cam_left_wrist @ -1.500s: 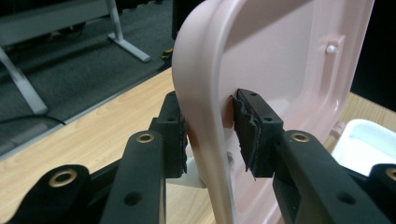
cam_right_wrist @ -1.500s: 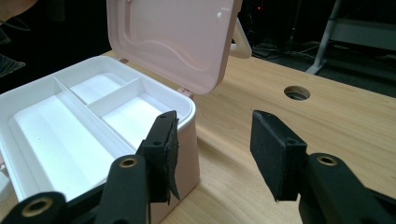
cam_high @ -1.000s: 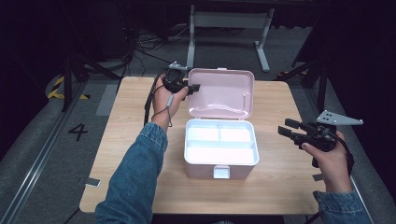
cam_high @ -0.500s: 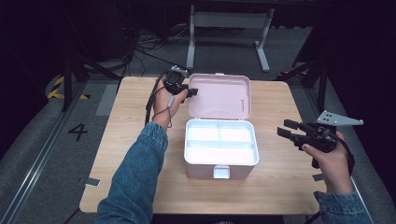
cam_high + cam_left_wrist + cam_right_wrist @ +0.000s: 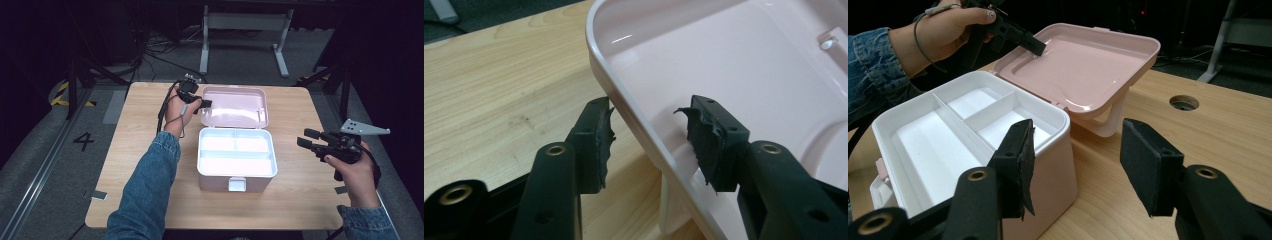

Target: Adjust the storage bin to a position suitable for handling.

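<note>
A pink box (image 5: 220,182) stands in the middle of the wooden table, open, with a white divided tray (image 5: 235,150) inside. Its lid (image 5: 235,107) lies tipped back behind it. My left gripper (image 5: 197,102) is at the lid's left edge. In the left gripper view its jaws (image 5: 651,112) straddle the lid's rim (image 5: 634,115); they have just been opening, and the pads stand off the rim. My right gripper (image 5: 306,138) hovers open off the box's right side, nothing between its fingers (image 5: 1078,135), facing the box (image 5: 1048,165) and lid (image 5: 1088,65).
A white latch (image 5: 237,184) sticks out of the box's front wall. The table (image 5: 300,200) has a round cable hole (image 5: 1184,102) to the right of the lid. A desk frame (image 5: 245,30) and cables stand on the floor behind.
The lid has sunk further back towards the table, and my left hand came down with it. The left jaws have spread wider. My right gripper has kept still.
</note>
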A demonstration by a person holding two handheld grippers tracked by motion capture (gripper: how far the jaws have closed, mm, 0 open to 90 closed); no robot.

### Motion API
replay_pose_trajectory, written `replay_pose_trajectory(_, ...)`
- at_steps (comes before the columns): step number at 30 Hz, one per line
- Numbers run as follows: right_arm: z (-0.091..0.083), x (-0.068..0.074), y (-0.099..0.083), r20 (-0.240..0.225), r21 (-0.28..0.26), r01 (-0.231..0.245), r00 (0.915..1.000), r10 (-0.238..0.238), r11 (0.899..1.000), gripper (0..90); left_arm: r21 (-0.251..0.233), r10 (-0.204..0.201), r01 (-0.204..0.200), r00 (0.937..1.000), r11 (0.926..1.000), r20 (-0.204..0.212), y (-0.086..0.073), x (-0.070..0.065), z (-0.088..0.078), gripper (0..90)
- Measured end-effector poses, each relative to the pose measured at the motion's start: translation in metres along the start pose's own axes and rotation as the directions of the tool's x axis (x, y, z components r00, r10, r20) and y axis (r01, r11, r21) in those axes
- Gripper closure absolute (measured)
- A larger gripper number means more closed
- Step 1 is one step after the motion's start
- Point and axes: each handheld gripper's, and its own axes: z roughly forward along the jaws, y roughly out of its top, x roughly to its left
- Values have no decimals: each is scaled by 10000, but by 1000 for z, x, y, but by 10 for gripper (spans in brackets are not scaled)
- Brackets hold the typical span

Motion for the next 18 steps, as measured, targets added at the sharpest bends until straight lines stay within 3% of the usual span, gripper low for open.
replay_pose_trajectory(4,0,0,0,-15,11,9,10000,-9,10000,489,327,51,-46,9999,9995,-135,-3,0,7,514)
replay_pose_trajectory(6,1,0,0,-50,15,-20,10000,20,10000,489,278,-121,121,9999,9995,-11,-5,1,7,515)
replay_pose_trajectory(13,-1,-1,0,-125,-57,-95,9999,94,9999,489,209,-113,115,9999,9997,-67,-5,3,4,540)
replay_pose_trajectory(18,-1,-1,0,-133,-53,-104,9999,103,9999,488,55,-96,97,9999,9999,-109,-6,2,1,494)
